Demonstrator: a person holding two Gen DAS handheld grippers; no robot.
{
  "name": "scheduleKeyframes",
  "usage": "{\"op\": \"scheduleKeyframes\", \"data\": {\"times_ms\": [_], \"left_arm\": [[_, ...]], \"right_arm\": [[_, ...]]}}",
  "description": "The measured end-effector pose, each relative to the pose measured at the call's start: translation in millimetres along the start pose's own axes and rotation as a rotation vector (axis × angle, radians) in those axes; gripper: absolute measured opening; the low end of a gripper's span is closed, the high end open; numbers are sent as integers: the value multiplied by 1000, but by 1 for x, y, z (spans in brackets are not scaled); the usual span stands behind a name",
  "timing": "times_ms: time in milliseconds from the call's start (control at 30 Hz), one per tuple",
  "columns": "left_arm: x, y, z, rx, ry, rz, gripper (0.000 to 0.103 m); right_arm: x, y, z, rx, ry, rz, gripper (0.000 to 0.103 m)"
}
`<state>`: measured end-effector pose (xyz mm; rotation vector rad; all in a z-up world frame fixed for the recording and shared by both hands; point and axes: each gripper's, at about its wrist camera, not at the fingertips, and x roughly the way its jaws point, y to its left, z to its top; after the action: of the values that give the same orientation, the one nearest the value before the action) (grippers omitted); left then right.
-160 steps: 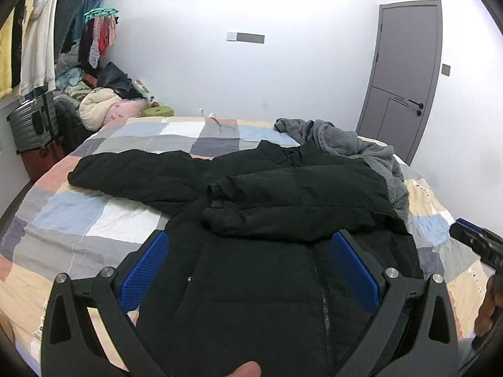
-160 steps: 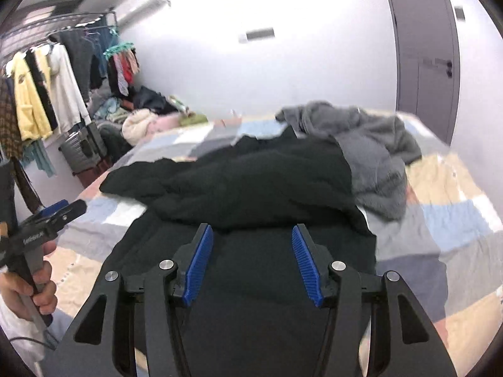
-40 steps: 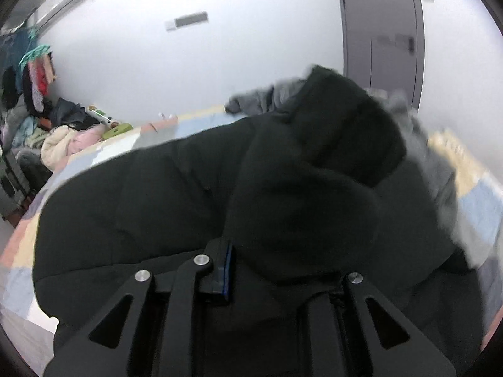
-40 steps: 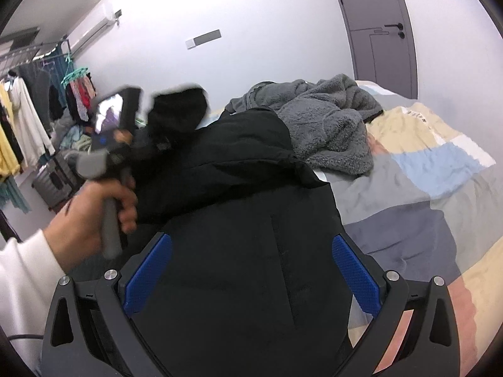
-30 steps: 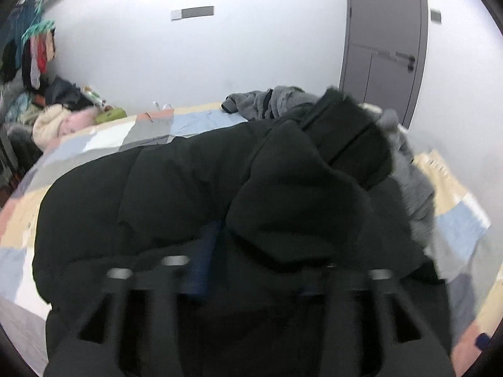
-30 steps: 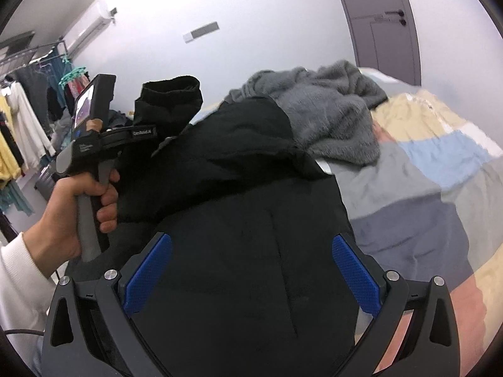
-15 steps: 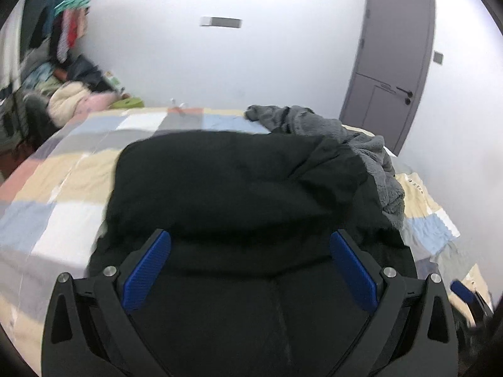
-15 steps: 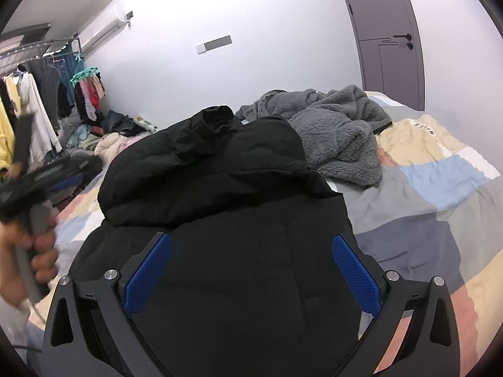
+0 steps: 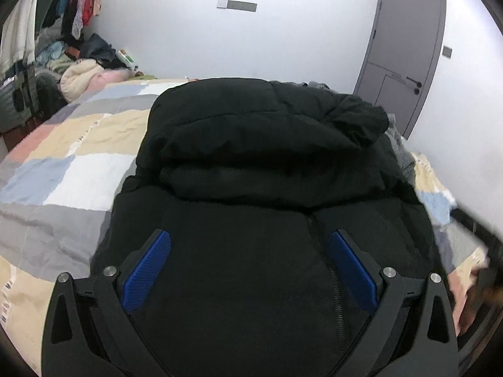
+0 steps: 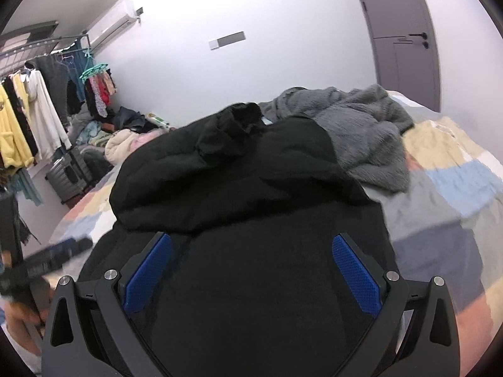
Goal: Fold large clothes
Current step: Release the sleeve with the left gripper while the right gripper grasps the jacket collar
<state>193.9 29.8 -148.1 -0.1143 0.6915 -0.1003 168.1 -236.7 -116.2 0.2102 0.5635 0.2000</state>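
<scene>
A large black padded jacket [image 9: 257, 188] lies on the patchwork bed [image 9: 63, 169], both sleeves folded across its chest, one cuff bunched at the far right. It also shows in the right wrist view [image 10: 251, 220]. My left gripper [image 9: 250, 267] is open and empty above the jacket's lower front by the zip. My right gripper [image 10: 251, 270] is open and empty above the jacket's hem side. The left gripper [image 10: 47, 260] shows blurred at the left edge of the right wrist view.
A grey fleece garment [image 10: 355, 132] lies crumpled on the bed beyond the jacket. A clothes rack [image 10: 37, 110], a suitcase [image 10: 70, 172] and a heap of clothes [image 9: 81, 72] stand along the left wall. A grey door [image 9: 405, 53] is at the far right.
My left gripper let go of the sleeve it had carried across the jacket, opened, and drew back towards the hem. The sleeve now rests folded on the chest. The right gripper stayed open.
</scene>
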Motion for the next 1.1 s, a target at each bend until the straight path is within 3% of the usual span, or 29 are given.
{"op": "scheduleKeyframes", "data": {"times_ms": [333, 400, 500, 633, 667, 900, 1033, 1100], "left_arm": [[20, 12, -9, -33, 28, -16, 101], [23, 15, -9, -41, 24, -11, 101], [28, 20, -9, -59, 31, -19, 101], [37, 29, -6, -65, 37, -6, 101], [38, 32, -5, -63, 37, 2, 101], [39, 46, 49, -90, 0, 26, 101], [56, 46, 100, -91, -19, 7, 101], [75, 42, 124, -65, -25, 38, 101]], "right_arm": [[105, 23, 99, -75, -64, 23, 102], [130, 21, 110, -27, -38, 30, 100], [160, 14, 118, 30, 33, 34, 75], [168, 27, 123, -46, 43, 15, 22], [167, 28, 124, -64, 42, 2, 17], [147, 26, 137, -135, 13, -4, 8], [143, 16, 141, -159, 15, -71, 8], [148, 4, 139, -153, 43, -104, 7]]}}
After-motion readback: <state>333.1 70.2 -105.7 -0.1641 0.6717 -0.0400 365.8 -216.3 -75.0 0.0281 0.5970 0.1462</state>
